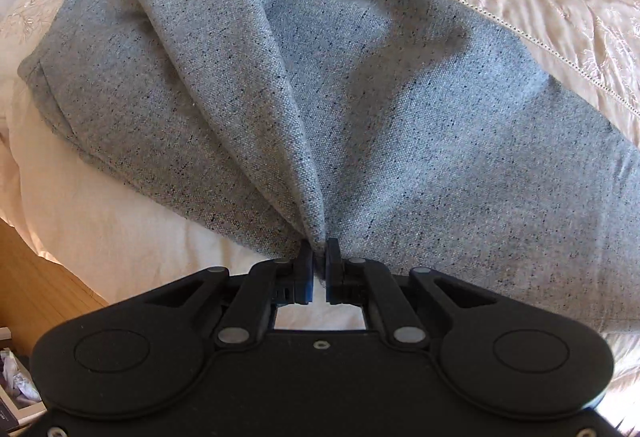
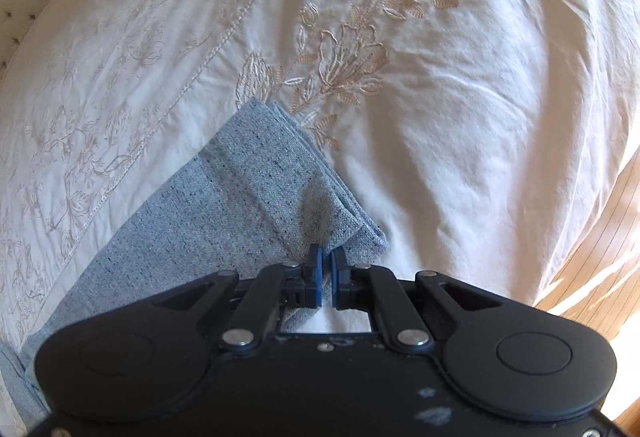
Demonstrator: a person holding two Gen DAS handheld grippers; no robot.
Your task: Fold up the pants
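The grey speckled pants (image 1: 360,97) lay spread on the bed, over a cream bedspread (image 2: 460,117) embroidered with flowers. In the left wrist view the left gripper (image 1: 320,257) had its jaws nearly closed on a pinch of the fabric, from which a raised ridge of cloth ran toward 11 o'clock while the rest of the garment fanned out flat toward 9 and 3 o'clock. In the right wrist view the right gripper (image 2: 327,261) was likewise nearly closed, its pads pinching an edge of stacked layers at the hem end, the corner of which pointed toward 11 o'clock from the gripper; how many layers sat between the pads was hard to tell, since the gripper's own shadow covered them. The main risk from here seemed to be the thin pinch: both holds took only a small bite near an edge, so a pull against the drag of the cloth on the bedspread could slip a layer free and leave the fold uneven. Uneven travel of the two hands would likely twist the ridge into a crease. Wood floor (image 2: 600,237) showed at 3 o'clock, close to the bed's edge, so cloth drawn that way might slide off.
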